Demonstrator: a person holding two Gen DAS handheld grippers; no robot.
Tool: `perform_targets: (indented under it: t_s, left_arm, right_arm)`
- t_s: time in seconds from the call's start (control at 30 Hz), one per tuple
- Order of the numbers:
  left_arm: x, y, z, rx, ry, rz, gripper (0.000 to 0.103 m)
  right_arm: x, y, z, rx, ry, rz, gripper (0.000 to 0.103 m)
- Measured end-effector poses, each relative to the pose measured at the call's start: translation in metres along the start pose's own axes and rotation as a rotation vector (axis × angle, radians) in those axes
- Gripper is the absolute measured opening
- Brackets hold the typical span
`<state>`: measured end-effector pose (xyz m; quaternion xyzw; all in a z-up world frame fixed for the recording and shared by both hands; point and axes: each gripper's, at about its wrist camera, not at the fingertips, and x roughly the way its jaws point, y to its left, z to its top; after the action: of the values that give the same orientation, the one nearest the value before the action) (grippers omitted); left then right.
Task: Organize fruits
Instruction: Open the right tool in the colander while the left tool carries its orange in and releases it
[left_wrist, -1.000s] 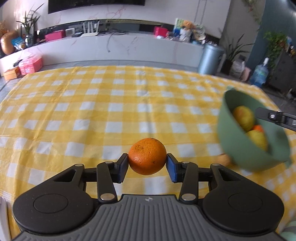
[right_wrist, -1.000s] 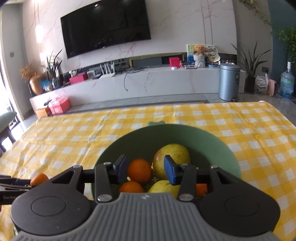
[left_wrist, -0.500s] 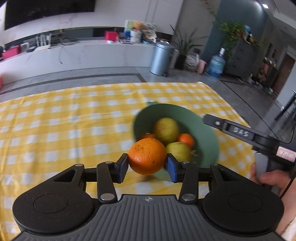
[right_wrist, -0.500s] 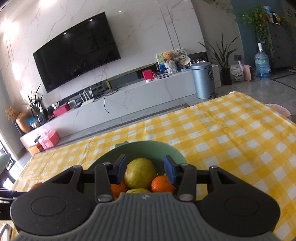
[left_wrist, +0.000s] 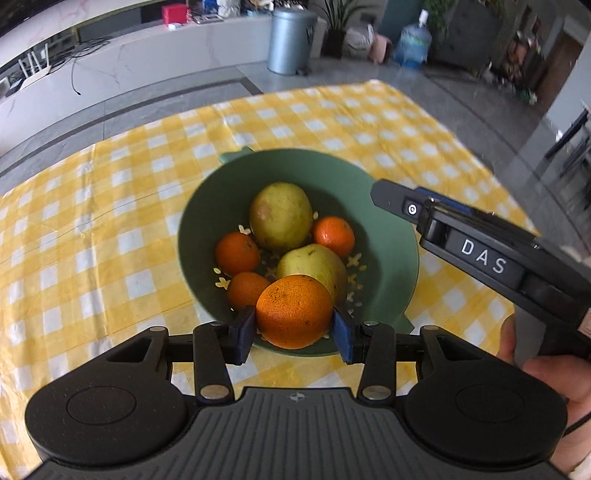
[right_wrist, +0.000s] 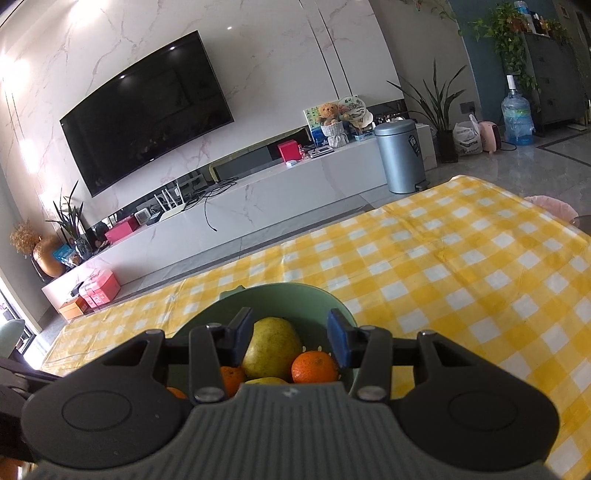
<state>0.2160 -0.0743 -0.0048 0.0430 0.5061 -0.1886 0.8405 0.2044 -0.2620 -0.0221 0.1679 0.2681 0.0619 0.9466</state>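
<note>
My left gripper (left_wrist: 294, 330) is shut on a large orange (left_wrist: 294, 311) and holds it over the near rim of a green bowl (left_wrist: 391, 273). The bowl stands on the yellow checked tablecloth (left_wrist: 110, 206) and holds two yellow-green pears (left_wrist: 281, 216) and three small mandarins (left_wrist: 237, 254). My right gripper (right_wrist: 291, 339) is open and empty, hovering above the bowl (right_wrist: 273, 297); a pear (right_wrist: 271, 350) and a mandarin (right_wrist: 314, 366) show between its fingers. Its body (left_wrist: 480, 254) enters the left wrist view from the right.
The table's far edge (left_wrist: 236, 99) lies beyond the bowl. Behind it are a white TV bench (right_wrist: 258, 199), a wall television (right_wrist: 144, 114) and a grey bin (right_wrist: 400, 155). A hand (left_wrist: 546, 373) holds the right gripper.
My left gripper has swung right with the orange, from bare cloth to over the bowl. The right gripper has tilted up, so more of the room shows.
</note>
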Motion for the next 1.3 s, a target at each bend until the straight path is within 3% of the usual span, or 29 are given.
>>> perform_targets:
  t_s: [0.2,0.53,0.7,0.83,1.07,1.13,1.3]
  left_arm:
    - [0.011,-0.01,-0.003,0.05,0.036,0.054,0.05]
    - [0.019,-0.015,-0.005,0.075,0.041,0.065,0.051]
    - [0.02,-0.016,-0.01,0.081,0.015,0.066,0.056]
    - [0.017,-0.017,-0.012,0.088,-0.012,0.058,0.07]
    - [-0.004,-0.013,-0.017,0.06,-0.086,0.04,0.071]
    - [-0.014,-0.011,-0.02,0.045,-0.114,0.033,0.072]
    - [-0.037,-0.005,-0.031,0.017,-0.167,0.054,0.072]
  right_arm:
    - [0.001,0.0,-0.001,-0.001,0.009,0.005,0.042]
    - [0.009,-0.001,-0.001,-0.007,0.026,-0.001,0.042]
    - [0.011,-0.001,-0.003,-0.011,0.036,-0.002,0.042]
    - [0.013,0.0,-0.004,-0.019,0.041,-0.002,0.042]
    - [0.012,0.001,-0.004,-0.021,0.029,-0.004,0.044]
    - [0.01,0.003,-0.005,-0.027,0.022,-0.002,0.051]
    - [0.003,0.011,-0.007,-0.06,-0.002,0.013,0.054]
